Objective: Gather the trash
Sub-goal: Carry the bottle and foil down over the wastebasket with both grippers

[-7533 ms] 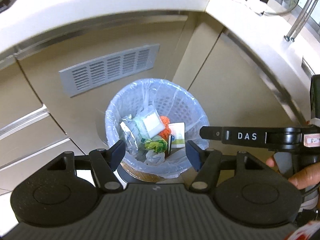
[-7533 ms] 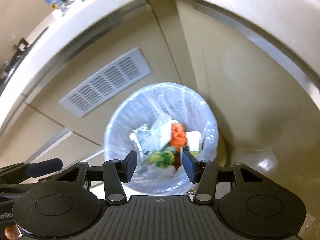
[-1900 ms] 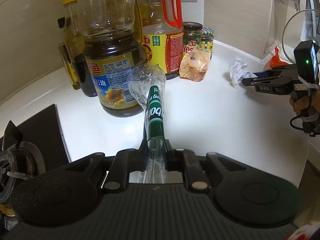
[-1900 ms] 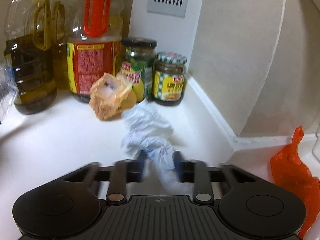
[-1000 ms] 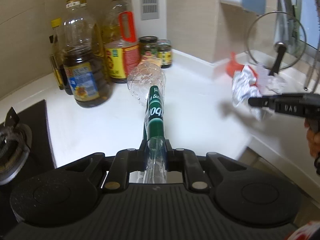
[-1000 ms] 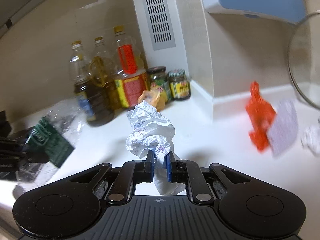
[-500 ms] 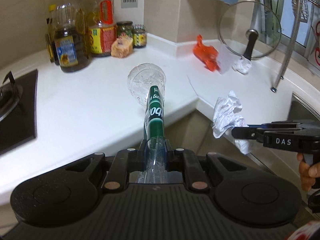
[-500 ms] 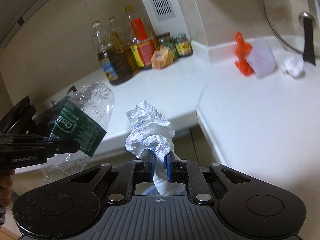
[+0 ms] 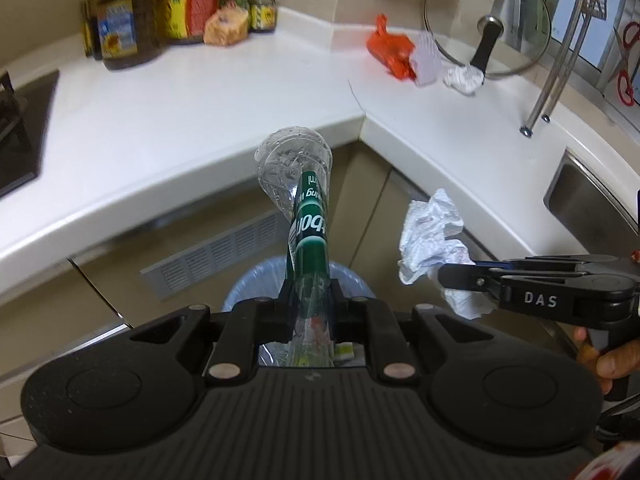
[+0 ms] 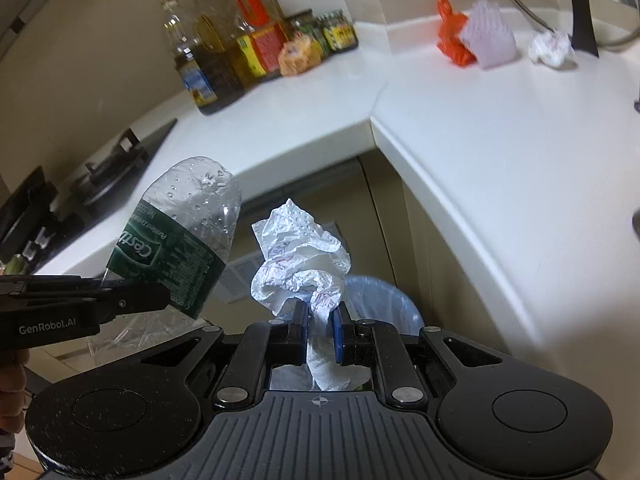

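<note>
Clear plastic, squashed flat: water bottle pinched near its neck end in the left gripper, jaws nearly together on it, base pointing away over the cabinet front. Crumpled white paper clamped in the right gripper, jaws almost closed on its twisted lower part, loose bulk above the fingertips. Both held in the air off the front edge of the white counter, above the blue-lined bin on the floor at the cabinet corner; only part of the bin rim visible behind each gripper.

Likely step: carrying both pieces to the bin for release.

Risks, as judgement:
- Long bottle, held at one end; if let go while off-centre, likely to strike the bin rim and tip out onto the floor.
- Light paper, easily snagged on a pad on opening, or drifting wide of the liner.
- Grippers close side by side; possible knock between bottle and paper if both drop at once.

Orange bag, white wad and tan wrapper near the counter's back edge, not yet collected
</note>
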A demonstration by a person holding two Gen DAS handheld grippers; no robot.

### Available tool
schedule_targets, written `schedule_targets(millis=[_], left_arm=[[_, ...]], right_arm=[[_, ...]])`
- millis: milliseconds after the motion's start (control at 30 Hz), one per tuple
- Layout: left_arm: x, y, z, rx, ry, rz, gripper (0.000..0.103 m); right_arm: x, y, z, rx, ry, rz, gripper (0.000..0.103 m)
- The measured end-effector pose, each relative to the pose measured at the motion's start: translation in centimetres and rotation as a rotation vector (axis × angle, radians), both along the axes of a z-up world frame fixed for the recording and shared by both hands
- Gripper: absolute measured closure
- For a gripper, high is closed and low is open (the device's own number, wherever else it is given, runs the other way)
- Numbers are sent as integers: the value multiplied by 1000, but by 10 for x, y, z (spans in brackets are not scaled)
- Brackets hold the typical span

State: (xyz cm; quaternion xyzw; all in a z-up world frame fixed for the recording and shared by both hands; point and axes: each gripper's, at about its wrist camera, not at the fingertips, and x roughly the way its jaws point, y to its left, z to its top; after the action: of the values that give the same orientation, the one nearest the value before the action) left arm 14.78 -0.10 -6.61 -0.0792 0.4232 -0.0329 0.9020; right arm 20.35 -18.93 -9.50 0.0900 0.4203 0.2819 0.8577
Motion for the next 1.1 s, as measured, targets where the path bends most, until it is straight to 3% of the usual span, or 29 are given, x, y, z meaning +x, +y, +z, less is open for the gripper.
schedule_targets(millis=[333, 667, 1100], left_arm=[[33, 10, -63, -67, 161, -31, 89], [70, 17, -125, -109, 296, 0, 89], [97, 23, -168, -161, 383, 45, 89]], right_arm=[[10, 18, -50, -70, 111, -79, 90], [27, 22, -99, -121, 197, -137, 90], [38, 26, -118, -139, 220, -173, 90]])
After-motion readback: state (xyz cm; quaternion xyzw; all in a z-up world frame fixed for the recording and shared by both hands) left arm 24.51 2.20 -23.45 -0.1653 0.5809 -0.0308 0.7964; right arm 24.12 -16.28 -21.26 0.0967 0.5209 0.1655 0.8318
